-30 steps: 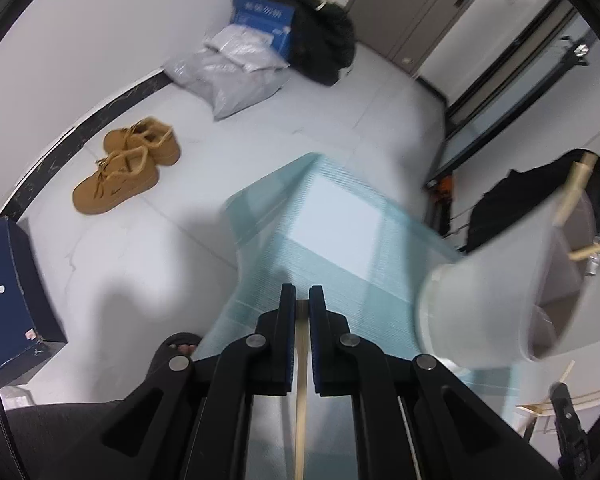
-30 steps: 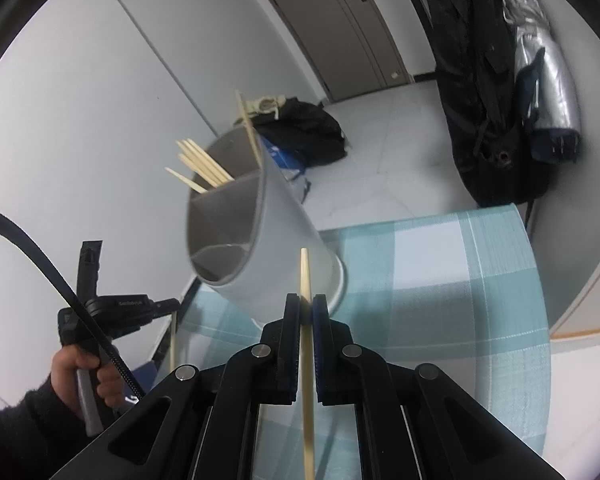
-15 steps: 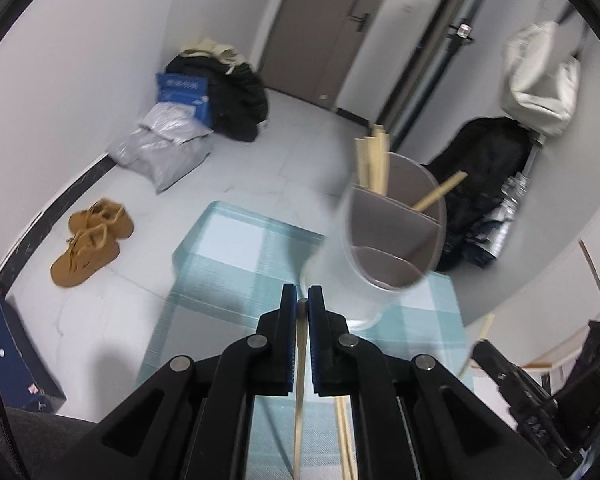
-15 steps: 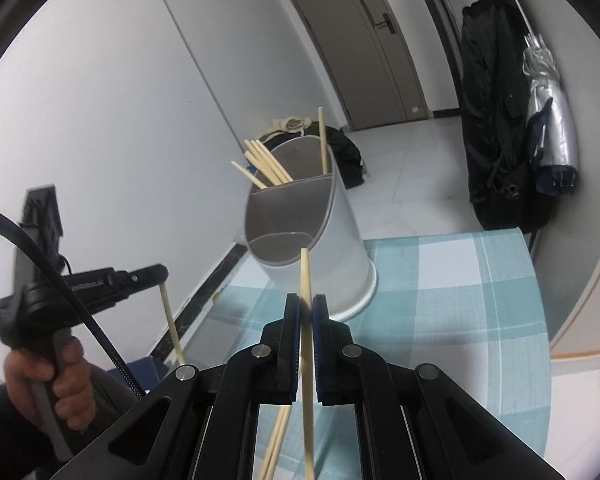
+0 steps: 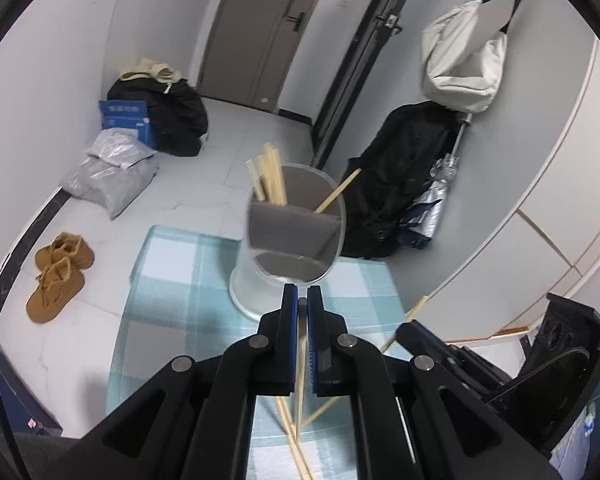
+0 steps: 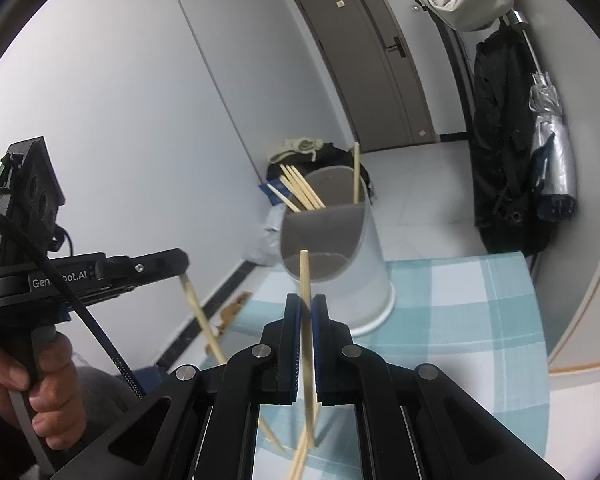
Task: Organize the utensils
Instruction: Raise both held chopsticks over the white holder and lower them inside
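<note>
Right wrist: right gripper (image 6: 307,308) and left gripper (image 5: 302,300) each clamp a chopstick (image 6: 305,280), just short of holder (image 6: 336,256) rim.

Matte black handheld rigs fill the near edge of both views: the left gripper (image 5: 302,298) and the right gripper (image 6: 307,304) each carry blue-lined jaws on angular black linkages studded with round silver screws. Seen from the right wrist, the left gripper bears white "Gen...bot.AI" lettering and a black cable (image 6: 66,304); the bare-skinned left hand (image 6: 36,392) emerges from a dark sleeve.
</note>
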